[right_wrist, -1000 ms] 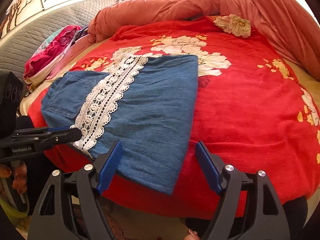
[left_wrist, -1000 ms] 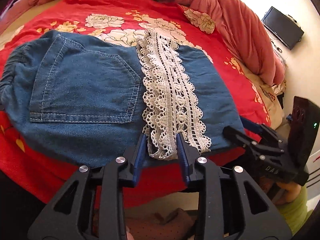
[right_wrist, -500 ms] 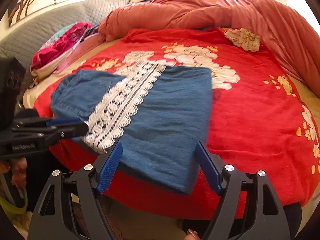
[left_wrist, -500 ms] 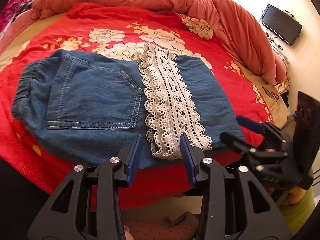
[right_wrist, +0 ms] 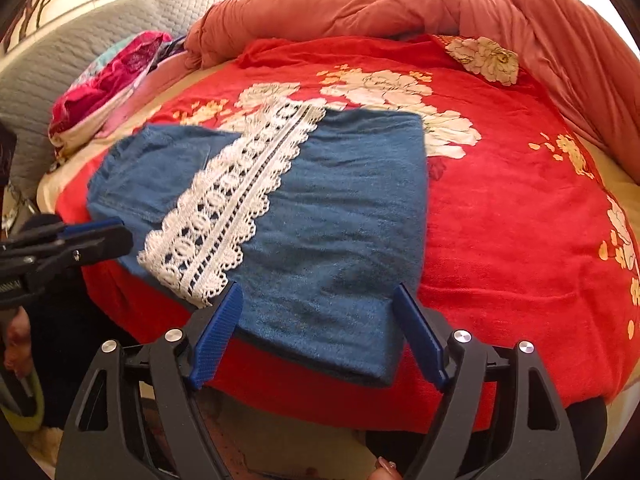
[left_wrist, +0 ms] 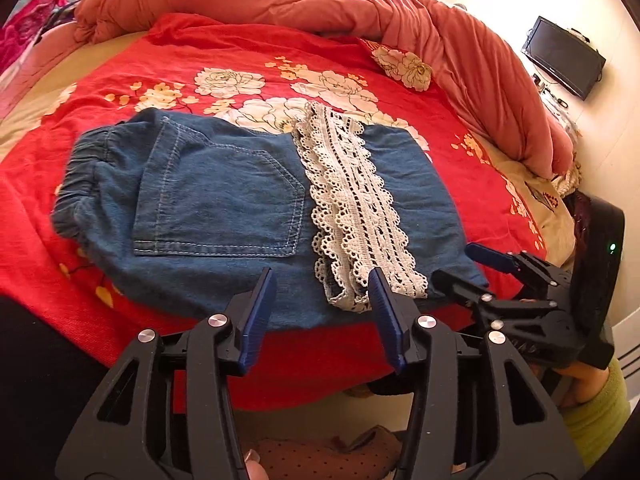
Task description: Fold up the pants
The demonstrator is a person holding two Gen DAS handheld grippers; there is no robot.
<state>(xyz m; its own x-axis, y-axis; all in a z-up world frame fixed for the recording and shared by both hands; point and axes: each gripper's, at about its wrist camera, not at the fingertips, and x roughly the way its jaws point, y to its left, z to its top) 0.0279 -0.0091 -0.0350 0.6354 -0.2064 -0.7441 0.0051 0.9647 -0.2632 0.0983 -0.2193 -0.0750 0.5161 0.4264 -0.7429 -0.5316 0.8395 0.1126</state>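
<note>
The folded denim pants (left_wrist: 248,216) lie flat on the red floral blanket (right_wrist: 520,208) close to the bed's near edge, their white lace band (left_wrist: 356,204) running toward that edge. The left tool (left_wrist: 322,284) hovers over the near hem, jaws spread wide and holding nothing; the right tool (right_wrist: 318,300) hangs over the corner beside it, equally wide and empty. Bare blanket stretches right of the pants; a bunched salmon duvet (right_wrist: 400,4) borders the far side.
</note>
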